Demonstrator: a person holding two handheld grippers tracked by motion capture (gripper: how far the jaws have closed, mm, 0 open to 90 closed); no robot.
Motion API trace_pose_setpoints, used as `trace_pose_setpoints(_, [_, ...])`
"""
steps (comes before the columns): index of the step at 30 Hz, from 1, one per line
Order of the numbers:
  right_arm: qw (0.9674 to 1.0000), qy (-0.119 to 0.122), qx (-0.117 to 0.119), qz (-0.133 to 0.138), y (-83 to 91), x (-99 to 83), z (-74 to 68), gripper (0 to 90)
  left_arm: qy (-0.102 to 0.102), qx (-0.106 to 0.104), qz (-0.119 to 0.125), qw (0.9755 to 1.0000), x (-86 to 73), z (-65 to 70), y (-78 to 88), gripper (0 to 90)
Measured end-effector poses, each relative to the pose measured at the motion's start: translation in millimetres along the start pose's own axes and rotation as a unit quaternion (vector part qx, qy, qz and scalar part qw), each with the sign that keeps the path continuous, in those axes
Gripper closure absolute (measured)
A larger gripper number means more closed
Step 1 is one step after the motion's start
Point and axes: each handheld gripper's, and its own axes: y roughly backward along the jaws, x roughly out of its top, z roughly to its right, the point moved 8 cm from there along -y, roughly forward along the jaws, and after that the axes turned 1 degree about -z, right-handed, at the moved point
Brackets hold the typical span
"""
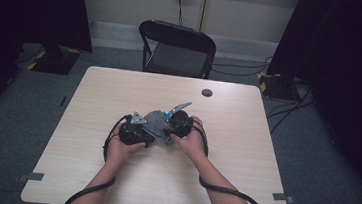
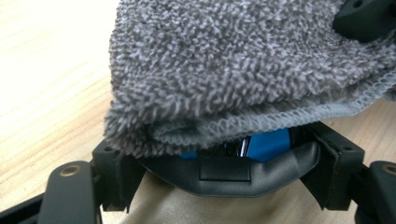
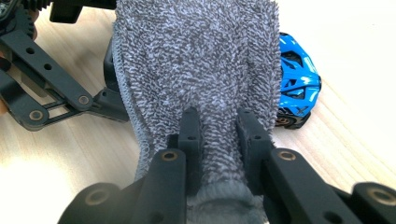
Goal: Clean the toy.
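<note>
1. Where the person's forearms enter from the near edge of the table (image 1: 85,183), a cable trails back from each wrist.
2. At the table's middle, the left gripper (image 1: 133,130) and right gripper (image 1: 179,124) sit close together with a grey cloth (image 1: 156,122) stretched between them.
3. From the right gripper view, its 2 black jaws are closed on a bunched fold of the cloth (image 3: 201,70), pinching it from both sides.
4. From the left gripper view, the cloth (image 2: 243,70) drapes over the jaws and hides their tips, so I cannot tell whether they grip it or merely lie under it.
5. Just beside the cloth, partly under it, rests a small blue toy car (image 3: 299,79).
6. Judging by this, the step in hand is spreading or folding the cloth by the car; the next move calls for both grippers to travel together so the fabric stays taut.
7. Looped, fuzzy terry with a stitched hem makes up the cloth; the car looks hard, glossy and rounded; the table is pale wood grain.
8. Farther off, a black folding chair (image 1: 176,49) stands beyond the table.
</note>
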Motion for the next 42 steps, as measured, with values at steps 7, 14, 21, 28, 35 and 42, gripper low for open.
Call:
trace_pose_setpoints(7, [1.0,-0.008,-0.003,-0.001,-0.6,-1.1,7.0,74.8,0.0,0.0,0.0,1.0,0.0,0.0,0.0,24.3])
trace_pose_setpoints(14, [0.9999,-0.017,-0.004,0.0,-0.7,-1.9,13.2,74.8,0.0,0.0,0.0,1.0,0.0,0.0,0.0,24.3])
trace_pose_setpoints(21, [0.9997,-0.024,-0.007,0.002,-1.5,-2.0,20.3,74.7,0.0,0.0,0.0,1.0,0.0,0.0,0.0,24.3])
trace_pose_setpoints(28, [0.9991,-0.04,-0.01,0.004,-2.2,-2.4,28.5,74.8,0.0,0.0,0.0,1.0,0.0,0.0,0.0,24.3])
trace_pose_setpoints(35, [0.9985,-0.051,-0.02,0.004,-2.4,-1.8,37.9,74.7,0.0,0.0,0.0,1.0,0.0,0.0,0.0,24.3])
trace_pose_setpoints(42, [0.9976,-0.064,-0.027,0.006,-4.0,-2.6,47.2,74.8,0.0,0.0,0.0,1.0,0.0,0.0,0.0,24.3])
